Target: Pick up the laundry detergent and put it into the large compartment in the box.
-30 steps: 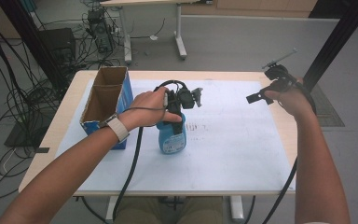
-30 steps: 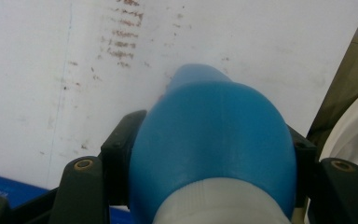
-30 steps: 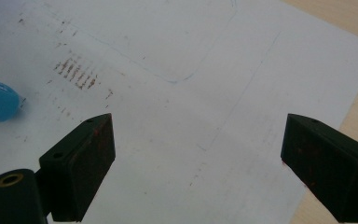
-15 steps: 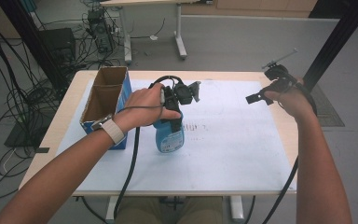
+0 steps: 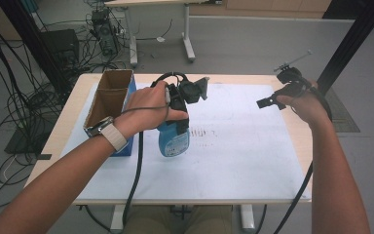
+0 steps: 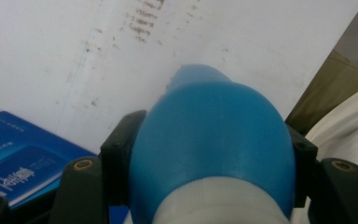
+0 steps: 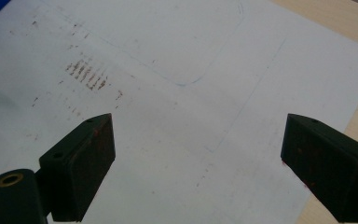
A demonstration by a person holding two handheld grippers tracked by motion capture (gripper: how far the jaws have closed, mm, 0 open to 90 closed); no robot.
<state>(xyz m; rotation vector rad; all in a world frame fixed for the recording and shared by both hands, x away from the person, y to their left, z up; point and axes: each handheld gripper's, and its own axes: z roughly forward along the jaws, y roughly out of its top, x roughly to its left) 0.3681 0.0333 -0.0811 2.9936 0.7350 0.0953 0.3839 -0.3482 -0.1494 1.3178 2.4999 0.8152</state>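
While the left tool (image 5: 177, 114) clamps the blue bottle (image 5: 174, 140).

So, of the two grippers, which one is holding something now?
The left gripper. Its jaws are clamped on the blue bottle, beside the open cardboard box. The right gripper has its jaws wide apart, with nothing between them, above the white sheet.

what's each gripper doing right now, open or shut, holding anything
left gripper: shut on the blue bottle.
right gripper: open, holding nothing, above the white mat.
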